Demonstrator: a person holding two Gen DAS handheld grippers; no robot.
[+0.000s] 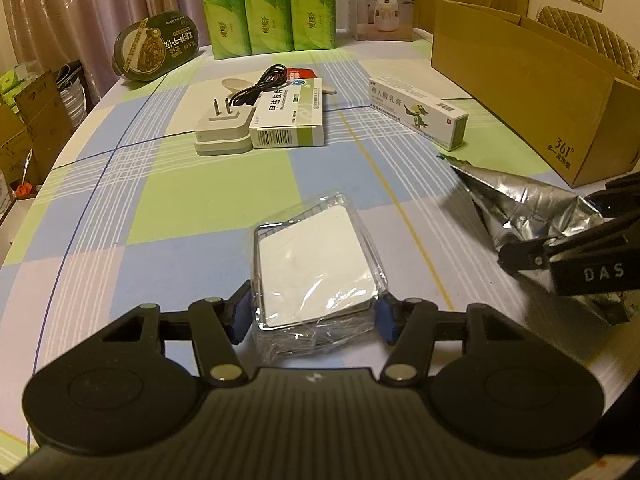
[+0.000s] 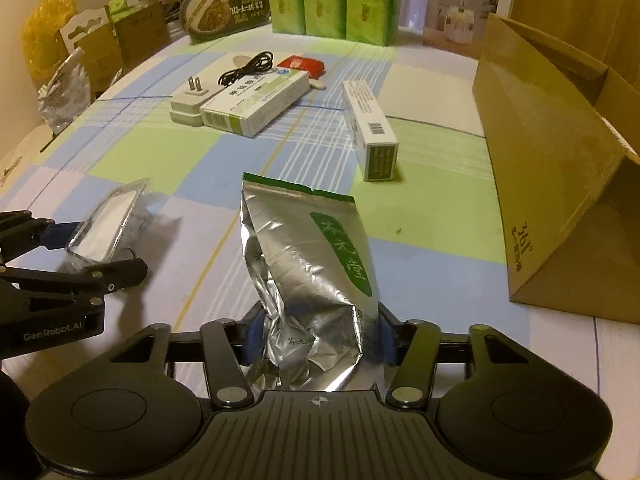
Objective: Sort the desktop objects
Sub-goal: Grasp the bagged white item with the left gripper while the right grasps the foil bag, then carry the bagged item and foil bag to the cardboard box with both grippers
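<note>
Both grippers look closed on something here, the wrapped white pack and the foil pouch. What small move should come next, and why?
Probably lift both straight up a little. The left gripper has its pads against the plastic-wrapped white pack, and the right gripper pinches the foil pouch, whose foil is creased between the pads. Both items look to be on the tablecloth, and the open cardboard box stands ahead to the right, a likely drop place.
</note>
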